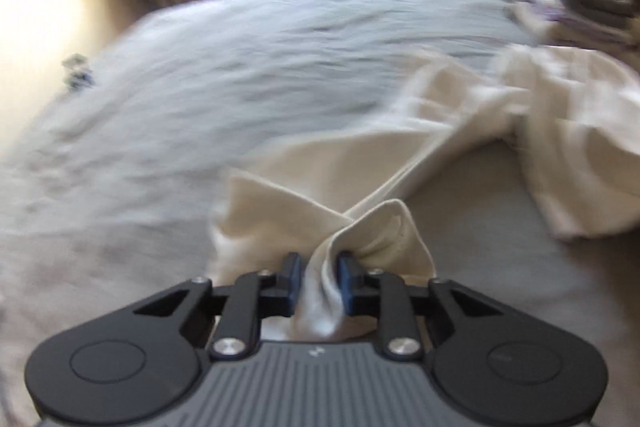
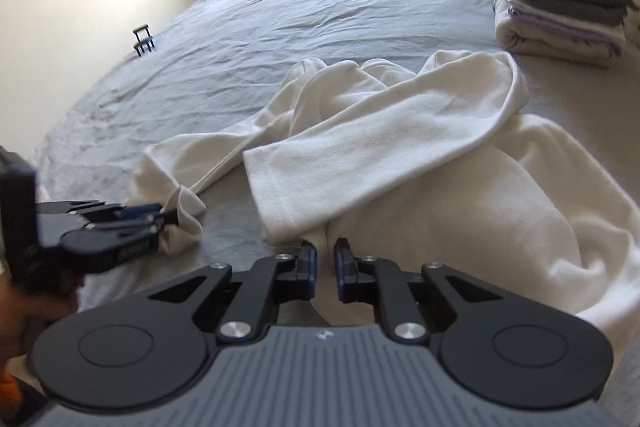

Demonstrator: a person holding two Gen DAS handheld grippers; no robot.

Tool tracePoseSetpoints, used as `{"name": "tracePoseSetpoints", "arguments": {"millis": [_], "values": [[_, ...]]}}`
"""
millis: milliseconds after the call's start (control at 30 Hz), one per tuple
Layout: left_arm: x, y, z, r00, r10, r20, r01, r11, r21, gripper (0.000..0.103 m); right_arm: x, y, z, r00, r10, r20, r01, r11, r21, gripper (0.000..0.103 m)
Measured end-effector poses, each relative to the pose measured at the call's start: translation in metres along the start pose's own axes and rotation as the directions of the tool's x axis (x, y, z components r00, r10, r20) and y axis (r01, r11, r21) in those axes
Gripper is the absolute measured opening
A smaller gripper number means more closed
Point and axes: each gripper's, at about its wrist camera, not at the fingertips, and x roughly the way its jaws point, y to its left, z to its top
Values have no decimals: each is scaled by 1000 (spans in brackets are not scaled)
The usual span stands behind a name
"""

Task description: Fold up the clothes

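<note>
Left wrist view: left gripper [image 1: 318,277] fingers pinch a bunched corner of the crumpled cream-white cotton garment [image 1: 460,147] on the grey-sheeted bed [image 1: 240,67], likely to pull it flat. Right gripper [image 2: 325,267] fingers sit narrow, apparently nipping a fabric edge; grip unclear. Stack of folded grey and lilac clothes [image 2: 560,15] and a small black stand [image 2: 143,41] sit well apart, nothing blocking.

You have open bed [image 2: 320,11] sheet ahead and to the left; the folded stack [image 2: 560,11] blocks the far right, and a small black object [image 2: 143,39] sits at the left edge.
</note>
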Motion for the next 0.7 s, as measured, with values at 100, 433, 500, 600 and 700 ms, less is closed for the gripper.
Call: {"name": "tracePoseSetpoints", "arguments": {"millis": [100, 433, 500, 600, 700], "values": [[5, 18, 4, 998, 69, 1, -69, 997, -39, 21, -8, -1, 2, 999, 39, 9, -39, 999, 25, 13], [-24, 5, 16, 998, -43, 50, 46, 998, -50, 55, -39, -4, 6, 994, 103, 28, -103, 995, 4, 12], [-27, -4, 15, 990, -132, 48, 135, 989, -60, 56, -44, -6, 5, 994, 107, 17, -107, 994, -13, 11], [-32, -18, 14, 963, -264, 48, 267, 961, -76, 57, -53, -11, 0, 992, 127, 6, -126, 992, -25, 11], [-27, -23, 12, 927, -373, 36, 375, 918, -132, 59, -59, -16, -5, 986, 164, -22, -164, 986, -36, 11]]}}
